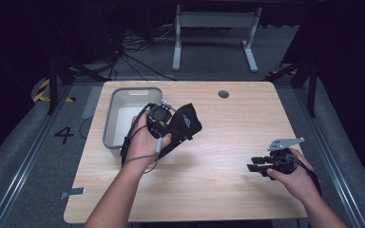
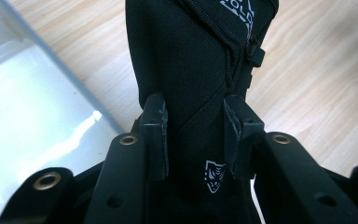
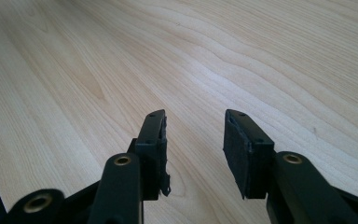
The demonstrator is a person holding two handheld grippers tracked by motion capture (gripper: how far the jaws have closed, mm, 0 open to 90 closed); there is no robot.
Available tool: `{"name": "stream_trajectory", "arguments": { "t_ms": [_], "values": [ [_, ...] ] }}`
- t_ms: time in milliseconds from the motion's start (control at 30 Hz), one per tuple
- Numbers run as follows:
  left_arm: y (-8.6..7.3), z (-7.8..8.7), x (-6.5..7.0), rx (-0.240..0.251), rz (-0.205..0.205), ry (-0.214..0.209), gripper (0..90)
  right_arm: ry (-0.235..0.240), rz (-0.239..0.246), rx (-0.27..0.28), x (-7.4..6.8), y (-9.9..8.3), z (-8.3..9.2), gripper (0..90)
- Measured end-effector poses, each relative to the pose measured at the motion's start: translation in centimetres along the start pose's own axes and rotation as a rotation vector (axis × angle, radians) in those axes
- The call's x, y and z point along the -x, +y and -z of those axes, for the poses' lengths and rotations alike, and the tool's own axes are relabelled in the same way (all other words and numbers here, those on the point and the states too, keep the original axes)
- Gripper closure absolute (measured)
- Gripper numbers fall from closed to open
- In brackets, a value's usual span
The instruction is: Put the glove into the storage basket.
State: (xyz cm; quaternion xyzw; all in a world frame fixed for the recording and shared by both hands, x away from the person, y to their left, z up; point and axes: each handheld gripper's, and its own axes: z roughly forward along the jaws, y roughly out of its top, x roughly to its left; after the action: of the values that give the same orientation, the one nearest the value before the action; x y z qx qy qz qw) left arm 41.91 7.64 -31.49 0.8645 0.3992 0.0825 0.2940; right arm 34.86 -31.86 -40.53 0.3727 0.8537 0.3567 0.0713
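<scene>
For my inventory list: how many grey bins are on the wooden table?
1. The grey bin stands at the table's far left, beside the black bag held by the left gripper.

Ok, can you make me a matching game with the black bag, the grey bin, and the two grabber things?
Things:
1. black bag
2. grey bin
3. left gripper
4. right gripper

States:
A. open, nothing between its jaws
B. standing on the table's left side
C. shut on the bag
D. pinched and held up next to the bin

Pairs: 1-D, 2-B, 3-C, 4-A
</scene>
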Motion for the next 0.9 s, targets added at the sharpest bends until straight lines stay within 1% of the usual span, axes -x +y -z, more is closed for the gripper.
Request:
{"name": "stream_trajectory", "arguments": {
  "t_ms": [33, 67, 100, 133, 167, 200, 233, 267, 300, 333, 367, 400, 433, 467, 500, 533, 567, 600, 633, 700, 733, 767, 800, 833, 867, 900],
  "values": [
    [0.1, 0.2, -0.6, 0.006, 0.018, 0.009, 65.5, -0.002, -0.001, 0.001, 0.1, 0.0, 0.0, 60.4],
    [0.1, 0.2, -0.6, 0.006, 0.018, 0.009, 65.4, -0.002, -0.001, 0.001, 0.1, 0.0, 0.0, 60.4],
    [0.2, 0.6, -1.3, 0.016, 0.039, 0.017, 65.4, -0.005, -0.007, 0.000, 0.0, -0.1, 0.1, 60.4],
    [0.2, 0.6, -1.3, 0.016, 0.039, 0.017, 65.5, -0.005, -0.007, 0.000, 0.0, -0.1, 0.1, 60.4],
    [0.4, 1.1, -2.3, 0.033, 0.064, 0.025, 65.5, -0.005, -0.009, 0.003, 0.0, -0.2, 0.1, 60.2],
    [0.4, 1.1, -2.3, 0.033, 0.064, 0.025, 65.4, -0.005, -0.009, 0.003, 0.0, -0.2, 0.1, 60.2],
    [0.5, 1.3, -3.0, 0.034, 0.086, 0.041, 65.4, -0.009, -0.011, 0.004, 0.0, -0.3, 0.2, 60.2],
    [0.5, 1.3, -3.0, 0.034, 0.086, 0.041, 65.4, -0.009, -0.011, 0.004, 0.0, -0.3, 0.2, 60.2],
    [0.6, 1.3, -3.9, 0.033, 0.111, 0.059, 65.4, -0.010, -0.015, 0.001, 0.0, -0.4, 0.3, 60.1],
    [0.6, 1.3, -3.9, 0.033, 0.111, 0.059, 65.4, -0.010, -0.015, 0.001, 0.0, -0.4, 0.3, 60.1],
    [0.6, 1.1, -4.7, 0.027, 0.141, 0.067, 65.4, -0.016, -0.021, 0.001, 0.0, -0.6, 0.3, 60.1],
    [0.7, 1.1, -5.1, 0.025, 0.158, 0.074, 65.4, -0.019, -0.019, 0.002, 0.1, -0.7, 0.4, 60.1],
    [0.7, 1.0, -5.5, 0.024, 0.167, 0.083, 65.4, -0.020, -0.021, 0.002, 0.1, -0.7, 0.4, 60.1],
    [0.7, 1.0, -5.5, 0.024, 0.167, 0.083, 65.4, -0.020, -0.021, 0.002, 0.1, -0.7, 0.4, 60.1],
    [0.7, 1.0, -5.9, 0.022, 0.183, 0.092, 65.4, -0.024, -0.029, 0.001, 0.1, -0.8, 0.5, 60.1],
    [0.8, 0.9, -6.7, 0.026, 0.215, 0.110, 65.4, -0.024, -0.026, 0.002, 0.1, -0.9, 0.6, 60.1],
    [0.8, 0.9, -7.2, 0.025, 0.227, 0.119, 65.4, -0.025, -0.029, 0.002, 0.1, -1.0, 0.6, 60.1],
    [0.8, 0.9, -7.2, 0.025, 0.227, 0.119, 65.4, -0.025, -0.029, 0.002, 0.1, -1.0, 0.6, 60.1],
    [0.9, 0.8, -8.0, 0.032, 0.252, 0.136, 65.3, -0.028, -0.032, 0.004, 0.1, -1.1, 0.7, 60.0],
    [0.9, 0.5, -8.8, 0.038, 0.273, 0.142, 65.2, -0.031, -0.035, 0.002, 0.1, -1.2, 0.8, 60.0],
    [0.9, 0.5, -8.8, 0.038, 0.273, 0.142, 65.2, -0.032, -0.035, 0.004, 0.1, -1.3, 0.8, 60.0],
    [0.9, 0.4, -9.1, 0.038, 0.288, 0.145, 65.2, -0.035, -0.038, 0.002, 0.1, -1.3, 0.9, 59.9],
    [1.0, 0.3, -9.5, 0.038, 0.298, 0.156, 65.2, -0.035, -0.038, 0.002, 0.1, -1.3, 0.9, 59.9],
    [1.0, 0.0, -10.2, 0.032, 0.311, 0.172, 65.2, -0.037, -0.041, 0.003, 0.1, -1.4, 0.9, 59.9],
    [1.0, 0.0, -10.2, 0.032, 0.311, 0.172, 65.2, -0.037, -0.041, 0.003, 0.1, -1.4, 0.9, 59.9],
    [1.0, -0.2, -10.5, 0.035, 0.322, 0.180, 65.2, -0.036, -0.041, 0.003, 0.1, -1.4, 0.9, 59.8]
  ]
}}
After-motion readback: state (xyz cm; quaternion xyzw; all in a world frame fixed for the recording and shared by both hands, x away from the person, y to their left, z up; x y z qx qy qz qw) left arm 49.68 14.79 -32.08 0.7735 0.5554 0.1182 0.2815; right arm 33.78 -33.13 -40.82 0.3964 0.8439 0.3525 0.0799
